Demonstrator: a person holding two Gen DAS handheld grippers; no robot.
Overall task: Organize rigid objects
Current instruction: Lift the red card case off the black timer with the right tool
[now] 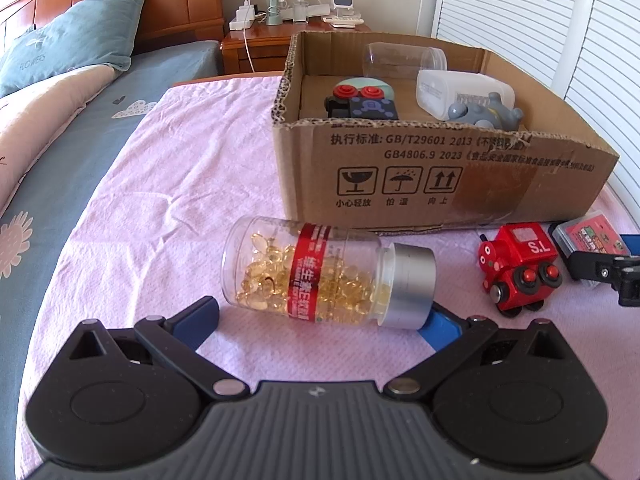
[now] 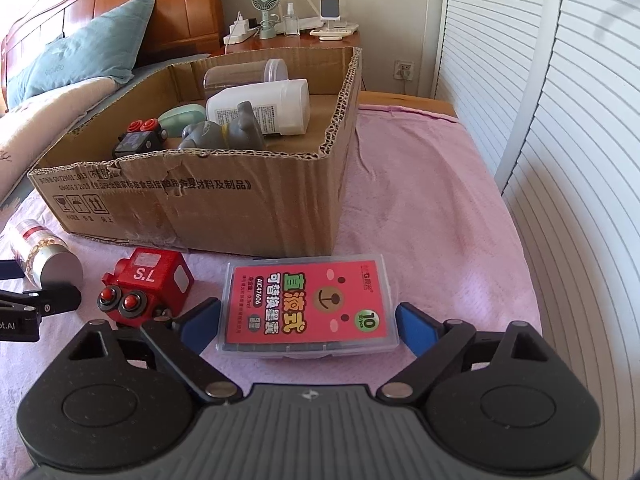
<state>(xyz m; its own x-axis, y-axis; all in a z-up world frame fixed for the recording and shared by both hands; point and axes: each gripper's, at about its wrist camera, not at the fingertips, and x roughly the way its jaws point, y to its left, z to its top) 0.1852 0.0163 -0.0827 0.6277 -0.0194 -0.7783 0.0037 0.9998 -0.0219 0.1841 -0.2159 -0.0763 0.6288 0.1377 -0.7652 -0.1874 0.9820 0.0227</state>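
Observation:
A clear capsule bottle with a red label and silver cap lies on its side on the pink cloth. My left gripper is open, its blue pads just short of either end of the bottle. A flat clear case with a red bear label lies before my right gripper, which is open with a pad on each side of the case. A red toy train stands between bottle and case. An open cardboard box behind them holds jars, a black toy car and a grey figure.
The pink cloth covers the bed end. A teal pillow and headboard lie at far left, a nightstand with a fan behind the box. White louvred doors stand at right. My right gripper shows at the left wrist view's right edge.

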